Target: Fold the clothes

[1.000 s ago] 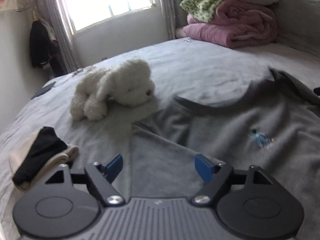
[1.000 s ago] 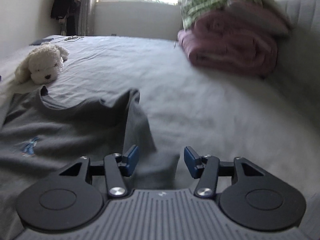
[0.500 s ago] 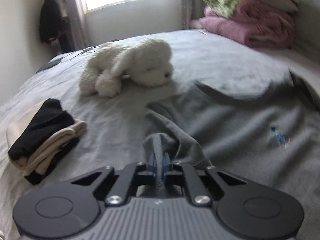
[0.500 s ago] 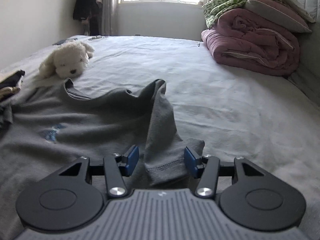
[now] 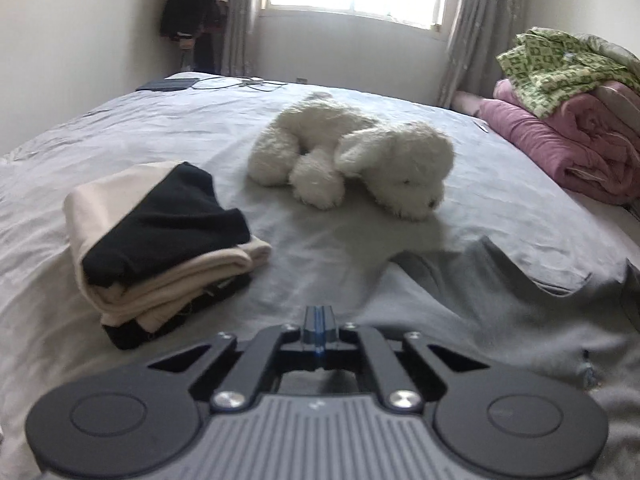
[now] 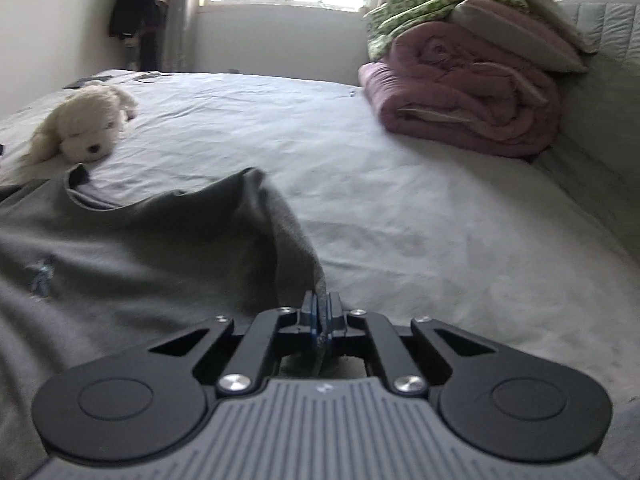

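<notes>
Far left, against the wall: dark clothes hanging (image 5: 191, 16) beside the curtain. On the bed (image 5: 160, 128), left side: a folded stack of clothes (image 5: 160, 236), black piece on top, beige layers under it, another dark one at the bottom. Just right of the stack and farther back: a white plush dog (image 5: 352, 156) lying on its side, head toward the near right. Left gripper (image 5: 319, 326): blue pads pressed flat together, no cloth visible between the tips; dark fabric shows under the linkage, can't tell if it's caught there. Gripper sits near, between the stack and the grey t-shirt (image 5: 500, 320). The shirt is spread on the sheet right of the left gripper, neckline toward the plush dog, small blue print on the chest; its collar edge nearly reaches the dog's nose. Right gripper (image 6: 321, 312): jaws shut, pinching the edge of the shirt's right sleeve (image 6: 292, 232), which rises in a taut ridge from the shoulder to the pads. Right of that, bare sheet. Far right: a rolled pink quilt (image 6: 468, 108) with a green patterned blanket (image 6: 432, 0) and a pillow on top, up against a grey padded headboard (image 6: 600, 60).
</notes>
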Demonstrator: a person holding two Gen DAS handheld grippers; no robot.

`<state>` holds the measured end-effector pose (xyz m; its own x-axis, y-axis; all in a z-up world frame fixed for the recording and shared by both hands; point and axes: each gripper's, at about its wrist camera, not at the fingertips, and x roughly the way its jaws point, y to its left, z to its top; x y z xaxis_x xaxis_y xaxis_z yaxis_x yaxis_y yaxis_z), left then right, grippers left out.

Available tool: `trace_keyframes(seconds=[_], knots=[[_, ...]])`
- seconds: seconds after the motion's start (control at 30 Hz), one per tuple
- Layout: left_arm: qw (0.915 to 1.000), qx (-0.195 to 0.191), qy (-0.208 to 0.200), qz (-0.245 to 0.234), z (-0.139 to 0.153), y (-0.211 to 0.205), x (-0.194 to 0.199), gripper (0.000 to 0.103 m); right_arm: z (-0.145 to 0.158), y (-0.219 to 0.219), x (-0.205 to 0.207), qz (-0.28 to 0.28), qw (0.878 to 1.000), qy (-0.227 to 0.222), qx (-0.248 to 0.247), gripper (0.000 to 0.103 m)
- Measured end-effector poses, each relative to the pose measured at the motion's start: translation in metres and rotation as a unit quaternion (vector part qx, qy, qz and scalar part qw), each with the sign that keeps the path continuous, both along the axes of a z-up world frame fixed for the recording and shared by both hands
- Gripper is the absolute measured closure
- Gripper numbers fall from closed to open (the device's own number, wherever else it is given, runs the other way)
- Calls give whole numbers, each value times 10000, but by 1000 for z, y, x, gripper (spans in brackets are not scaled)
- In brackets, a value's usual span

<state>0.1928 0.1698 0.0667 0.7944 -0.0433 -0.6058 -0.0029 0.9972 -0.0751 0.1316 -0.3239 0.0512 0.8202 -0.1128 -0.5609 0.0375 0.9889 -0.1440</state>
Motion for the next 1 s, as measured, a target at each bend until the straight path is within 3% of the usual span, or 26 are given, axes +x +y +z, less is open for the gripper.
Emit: trace_keyframes(seconds=[0.17,0.2,0.27,0.3,0.4,0.5,0.63,0.7,0.77,0.8,0.83,0.97,1.0], knots=[[9999,-61,-25,-80,-1,5,1,103,20,-19,9,-504,9985,-178,104,100],[9997,-95,-3,-206,-1,3,0,98,21,-20,12,-533,9985,-145,42,100],[9989,-162,104,-416,-1,-5,0,67,18,-19,19,-563,9983,-62,-140,100],[9988,-148,119,-452,-2,-9,-1,45,17,-21,24,-625,9978,-44,-207,100],[9977,-61,67,-669,-2,-21,-4,40,18,-30,39,-793,9964,-38,-289,101],[9957,142,-9,-921,-4,-37,-8,23,27,-35,53,-823,9958,-63,-388,101],[9883,709,-215,-1335,-7,-64,-15,17,40,-31,64,-838,9947,-179,-562,101],[9848,917,-229,-1454,-10,-72,-16,17,45,-26,66,-809,9944,-270,-630,101],[9831,1136,-86,-1436,-18,-76,-12,36,50,-21,66,-794,9940,-374,-653,101],[9825,1220,11,-1405,-22,-76,-10,70,50,-17,68,-812,9937,-380,-671,101],[9835,1221,104,-1333,-25,-72,-7,93,50,-14,69,-829,9934,-385,-689,101],[9931,768,187,-862,-23,-44,1,96,23,-3,85,-838,9883,130,-1266,101],[9952,611,154,-745,-19,-36,2,96,16,-7,87,-890,9882,257,-1223,101]])
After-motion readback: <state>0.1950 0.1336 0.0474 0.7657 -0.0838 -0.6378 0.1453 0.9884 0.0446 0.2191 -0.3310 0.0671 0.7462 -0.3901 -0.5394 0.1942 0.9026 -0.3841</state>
